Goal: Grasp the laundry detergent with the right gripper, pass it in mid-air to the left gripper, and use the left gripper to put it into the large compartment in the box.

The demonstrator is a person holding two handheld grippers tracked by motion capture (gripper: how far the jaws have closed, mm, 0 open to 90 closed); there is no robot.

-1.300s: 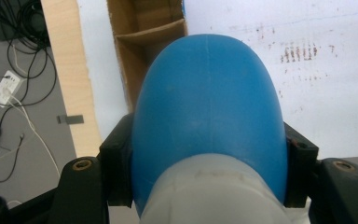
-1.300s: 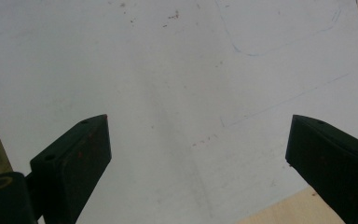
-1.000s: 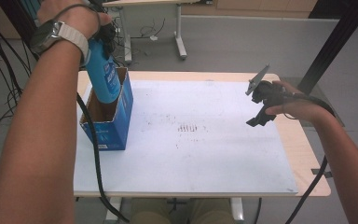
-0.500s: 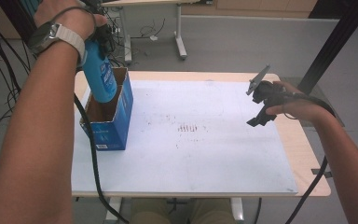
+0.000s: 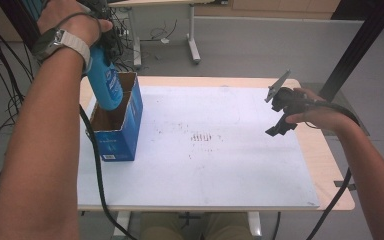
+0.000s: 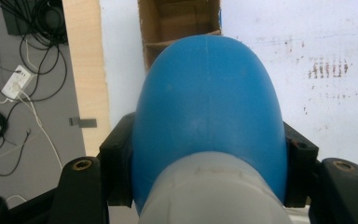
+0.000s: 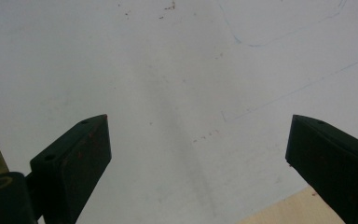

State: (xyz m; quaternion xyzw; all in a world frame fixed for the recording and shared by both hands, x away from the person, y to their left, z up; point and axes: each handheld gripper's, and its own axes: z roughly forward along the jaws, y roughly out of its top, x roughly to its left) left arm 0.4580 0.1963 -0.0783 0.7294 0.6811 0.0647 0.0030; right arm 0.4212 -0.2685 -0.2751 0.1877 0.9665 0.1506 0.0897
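My left gripper (image 5: 105,50) is shut on a blue bottle (image 5: 105,85) with a pale cap end, and holds it bottom-down over the open blue cardboard box (image 5: 117,142) at the table's left. In the left gripper view the bottle (image 6: 207,107) bulges between the two black jaws of the gripper (image 6: 208,172), with the box's brown inside (image 6: 182,21) beyond it. At the table's right side my right gripper (image 5: 276,117) hovers open above the white sheet; in the right gripper view the gripper (image 7: 198,149) has nothing between its wide-apart jaws.
A white sheet (image 5: 220,165) with faint reddish marks covers most of the wooden table (image 5: 330,170). A black cable (image 5: 97,170) hangs down past the box's front. Cables and a power strip (image 6: 16,81) lie on the floor to the left. Another table's legs (image 5: 192,45) stand behind.
The bottle's lower end has drifted slightly left above the box. The right gripper has kept still.
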